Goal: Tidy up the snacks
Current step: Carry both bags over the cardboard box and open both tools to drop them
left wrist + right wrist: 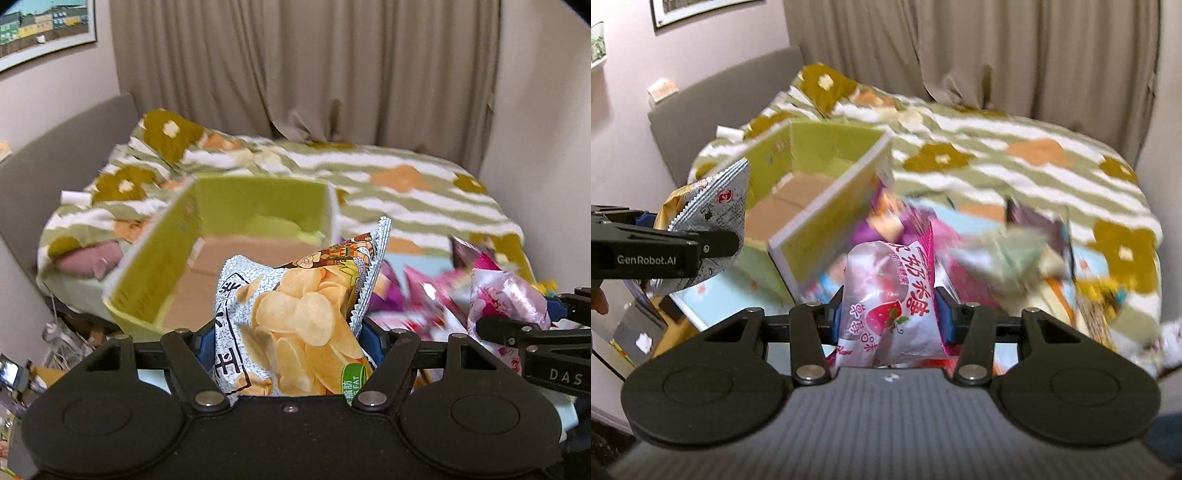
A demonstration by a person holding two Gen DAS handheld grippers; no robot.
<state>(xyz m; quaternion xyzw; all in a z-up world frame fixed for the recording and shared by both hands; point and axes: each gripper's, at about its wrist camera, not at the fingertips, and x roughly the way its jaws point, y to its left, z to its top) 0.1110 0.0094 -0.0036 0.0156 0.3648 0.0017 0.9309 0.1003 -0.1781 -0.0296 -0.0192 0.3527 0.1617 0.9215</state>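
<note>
Bed (424,206) fills the middle of both views, covered by a striped flower-print blanket; it serves as the work surface, so everything sits loose on soft fabric.

Green box (221,236) sits left of centre in the left wrist view, upper left of centre in the right wrist view. It is open-topped, with a bare cardboard floor and nothing visible inside. Judgement: it is the sorting bin, placed next to the pile so each carry is short.

Snack pile (1015,251) lies right of the box, heavily blurred; individual packets cannot be told apart. It remains unsorted.

Chip bag (299,314) is bottom centre of the left wrist view, standing upright between the blue pads. Left tool (288,343) is clenched on its lower half, so the puffed top stays free and uncrushed. In the right wrist view it hangs at far left, in front of the box's near wall.

Strawberry packet (890,306) is bottom centre of the right wrist view. Right tool (890,317) is clamped on its sides, with the packet upright and its top above the pads.

Judgement: both packets are held clear of the pile, one per hand, likely headed for the box together.
</note>
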